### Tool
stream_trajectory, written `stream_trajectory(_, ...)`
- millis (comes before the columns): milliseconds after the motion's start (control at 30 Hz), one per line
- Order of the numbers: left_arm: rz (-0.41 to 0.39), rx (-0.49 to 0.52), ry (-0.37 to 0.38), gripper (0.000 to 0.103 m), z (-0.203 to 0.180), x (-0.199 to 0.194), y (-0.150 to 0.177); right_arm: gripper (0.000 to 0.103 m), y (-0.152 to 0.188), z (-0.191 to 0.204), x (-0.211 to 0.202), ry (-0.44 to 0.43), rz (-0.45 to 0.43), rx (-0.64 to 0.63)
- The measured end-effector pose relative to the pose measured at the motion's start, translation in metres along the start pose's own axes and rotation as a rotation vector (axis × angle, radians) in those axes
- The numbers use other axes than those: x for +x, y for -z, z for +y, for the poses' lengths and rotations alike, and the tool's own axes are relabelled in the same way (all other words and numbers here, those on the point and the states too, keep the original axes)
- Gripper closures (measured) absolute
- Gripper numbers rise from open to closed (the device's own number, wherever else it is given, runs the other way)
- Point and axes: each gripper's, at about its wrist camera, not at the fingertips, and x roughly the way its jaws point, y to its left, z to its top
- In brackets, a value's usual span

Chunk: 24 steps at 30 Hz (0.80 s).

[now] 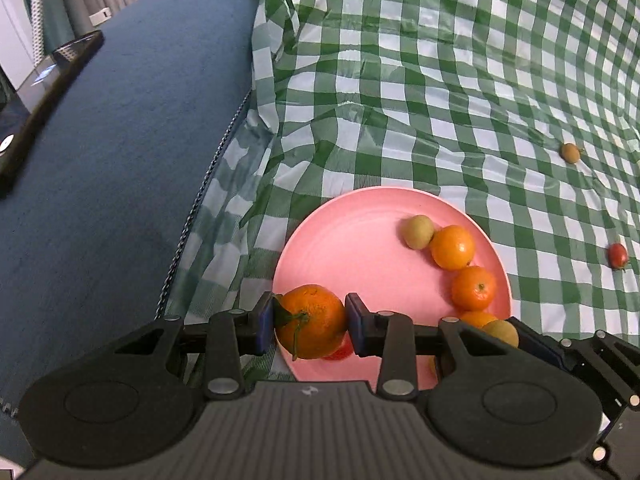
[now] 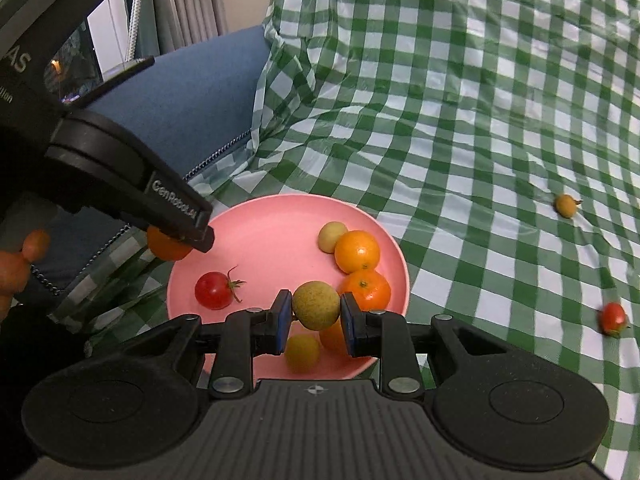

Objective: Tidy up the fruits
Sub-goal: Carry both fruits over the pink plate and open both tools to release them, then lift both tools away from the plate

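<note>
Fruit-sorting nears its end: left gripper (image 1: 310,326) fingers clamp a mandarin (image 1: 311,322) over the pink plate (image 2: 260,216), right gripper (image 2: 314,316) fingers clamp a longan (image 2: 316,305) above it. Several fruits already sit plated; a stray longan (image 2: 566,205) and cherry tomato (image 2: 613,317) remain on the checked cloth (image 2: 460,100).

A wrinkled green-and-white checked plastic tablecloth (image 1: 440,92) half covers a dark blue fabric surface (image 1: 120,152). On that surface's far left edge lies a black glossy phone (image 1: 48,92); grey curtains (image 2: 192,0) hang behind it.
</note>
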Motion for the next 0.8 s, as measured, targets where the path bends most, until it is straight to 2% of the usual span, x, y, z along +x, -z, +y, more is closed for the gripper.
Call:
stream_trajectory(100, 0.013, 0.010, 0.006, 0.061, -0.002, 0.010, -0.005, 0.076, -0.001, -0.001, 0.012, 0.003, 0.016, -0.006)
stream_trajectory(167, 0.006, 0.023, 0.023, 0.048, -0.002, 0.013, -0.009, 0.072, -0.002, 0.002, 0.017, 0.029, 0.026, -0.045)
stream_trajectory(200, -0.005, 0.033, 0.023, 0.021, -0.002, 0.011, -0.012, 0.054, -0.003, 0.004, 0.016, 0.037, 0.026, -0.067)
stream_trajectory(233, -0.025, 0.036, 0.012, 0.000, -0.001, 0.007, -0.014, 0.043, -0.005, 0.005, 0.015, 0.041, 0.020, -0.081)
stream_trajectory(267, -0.063, 0.037, 0.000, 0.000, 0.001, 0.001, -0.016, 0.028, -0.007, 0.006, 0.011, 0.043, 0.006, -0.086)
stream_trajectory(300, -0.111, 0.043, -0.017, 0.000, 0.003, -0.008, -0.017, 0.021, -0.008, 0.006, 0.005, 0.044, -0.014, -0.090)
stream_trajectory(400, -0.130, 0.087, -0.049, 0.000, 0.005, -0.021, -0.013, 0.013, -0.007, 0.007, -0.012, 0.043, -0.020, -0.091)
stream_trajectory(533, -0.099, 0.071, -0.093, 0.000, 0.014, -0.037, 0.014, 0.011, 0.007, 0.002, -0.035, 0.046, 0.031, -0.002)
stream_trajectory(667, -0.041, 0.024, -0.076, 0.000, 0.016, -0.056, 0.055, 0.008, 0.025, -0.003, -0.061, 0.048, 0.078, 0.082)
stream_trajectory(800, 0.012, -0.040, -0.055, 0.000, 0.009, -0.072, 0.095, 0.008, 0.033, -0.002, -0.084, 0.086, 0.078, 0.124)
